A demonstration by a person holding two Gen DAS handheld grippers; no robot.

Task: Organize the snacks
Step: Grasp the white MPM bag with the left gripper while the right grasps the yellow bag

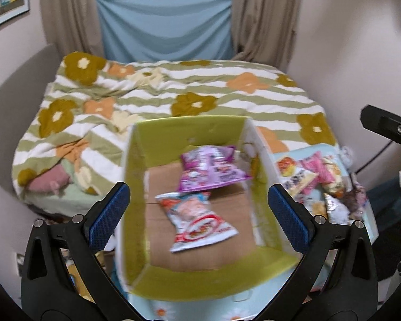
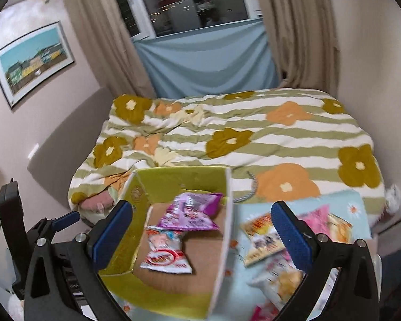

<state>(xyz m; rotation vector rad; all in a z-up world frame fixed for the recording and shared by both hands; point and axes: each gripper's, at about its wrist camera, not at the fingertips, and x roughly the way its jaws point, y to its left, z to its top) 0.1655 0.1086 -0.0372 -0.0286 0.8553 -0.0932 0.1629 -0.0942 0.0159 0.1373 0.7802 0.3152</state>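
In the left wrist view, motion blur smears all print; the left claw (image 1: 199, 208) hangs spread and empty over the green-lined box (image 1: 136, 176), where a purple packet (image 1: 211, 168) overlaps a red-and-white packet (image 1: 197, 219) on the cardboard floor, with the loose snack pile (image 1: 318, 184) right of the box wall and the flowered bedspread (image 1: 173, 91) beyond. In the right wrist view, equally blurred and cut off below, the right claw (image 2: 201, 230) is released and empty, straddling the box's right wall (image 2: 226, 230), packets left of it, pile (image 2: 264, 238) right.

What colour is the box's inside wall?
Yellow-green, seen best in the left wrist view: box.
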